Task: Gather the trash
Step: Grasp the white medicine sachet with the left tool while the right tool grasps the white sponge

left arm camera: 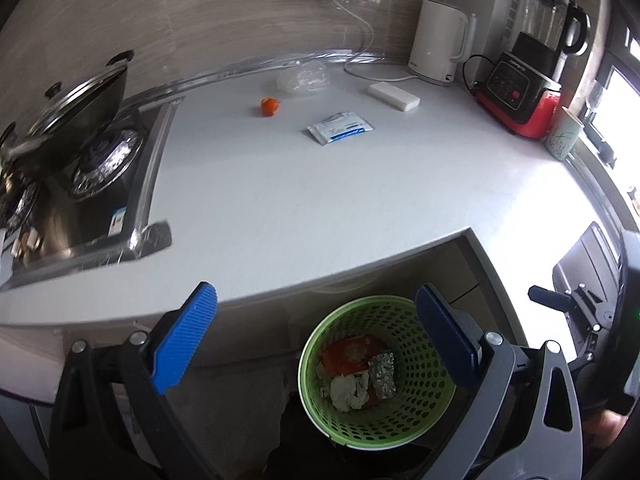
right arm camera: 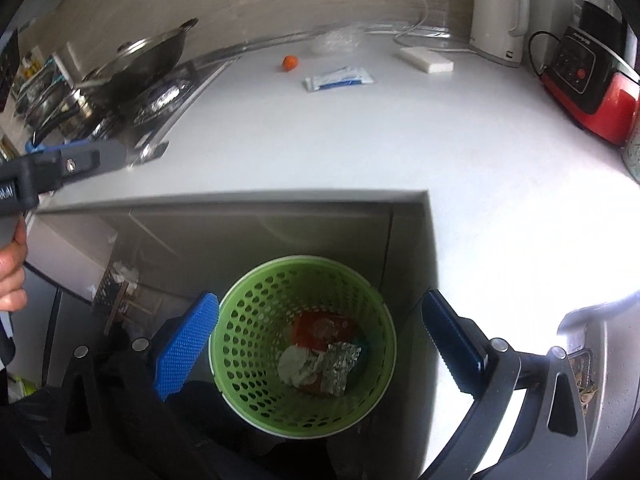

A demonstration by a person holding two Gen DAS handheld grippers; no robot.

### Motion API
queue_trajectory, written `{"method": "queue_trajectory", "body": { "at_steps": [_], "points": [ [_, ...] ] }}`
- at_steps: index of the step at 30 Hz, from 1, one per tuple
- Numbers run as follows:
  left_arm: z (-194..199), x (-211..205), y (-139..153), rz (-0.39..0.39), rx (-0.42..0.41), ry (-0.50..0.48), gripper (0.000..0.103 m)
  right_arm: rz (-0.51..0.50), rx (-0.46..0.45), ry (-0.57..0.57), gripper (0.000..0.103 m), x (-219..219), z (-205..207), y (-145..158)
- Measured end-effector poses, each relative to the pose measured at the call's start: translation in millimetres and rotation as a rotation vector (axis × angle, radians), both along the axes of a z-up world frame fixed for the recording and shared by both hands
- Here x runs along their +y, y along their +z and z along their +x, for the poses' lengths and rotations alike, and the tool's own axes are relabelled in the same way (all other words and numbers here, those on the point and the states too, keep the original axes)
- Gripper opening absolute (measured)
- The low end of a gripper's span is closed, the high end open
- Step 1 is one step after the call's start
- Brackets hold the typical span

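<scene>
Left wrist view
Left gripper (left arm camera: 316, 340): fingers wide apart, nothing between the pads; it hangs over the counter's front edge.
Trash on the counter: a white and blue flat foil sachet (left arm camera: 340, 127) lies mid-counter; a small orange scrap of peel (left arm camera: 269, 106) beyond it; a crumpled clear plastic bag (left arm camera: 305, 78) near the wall; all well apart from both grippers.
Bin: the green perforated plastic basket (left arm camera: 420, 412) stands on the floor below the white counter (left arm camera: 320, 208); a red wrapper, white tissue and silver foil lie inside.

Right wrist view
Right gripper (right arm camera: 320, 344): fingers spread wide, empty, straight above the green basket (right arm camera: 248, 360).
Step, judged: the drop looks done; next is the sachet (right arm camera: 338, 78).
How to do it well: lift clear of the counter edge; approach the sachet steeply; pinch one raised edge, since it lies flat; keep off the white sponge block (right arm camera: 426, 60) and the white kettle (right arm camera: 500, 12), which are not trash.
</scene>
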State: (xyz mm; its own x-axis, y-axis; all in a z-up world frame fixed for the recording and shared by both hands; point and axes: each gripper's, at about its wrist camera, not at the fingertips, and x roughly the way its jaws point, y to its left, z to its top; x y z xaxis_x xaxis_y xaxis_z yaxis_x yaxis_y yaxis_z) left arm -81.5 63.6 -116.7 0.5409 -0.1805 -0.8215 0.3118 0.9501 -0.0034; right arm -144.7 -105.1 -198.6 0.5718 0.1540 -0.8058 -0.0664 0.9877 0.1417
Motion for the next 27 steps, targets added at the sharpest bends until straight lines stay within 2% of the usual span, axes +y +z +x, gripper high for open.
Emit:
{"method": "queue_trajectory", "body": {
  "at_steps": [10,22,27],
  "points": [
    [65,-19,-8,-0.001,-0.007,-0.141,0.095,-0.012,-0.041,-0.12,0.101,-22,42,24],
    [190,-52,-39,-0.052,0.022,-0.4,0.095,-0.02,-0.085,-0.274,0.101,-54,130,48],
    [237,-68,-60,-0.037,0.026,-0.488,0.095,-0.038,-0.092,-0.307,0.101,-72,175,45]
  ]
}}
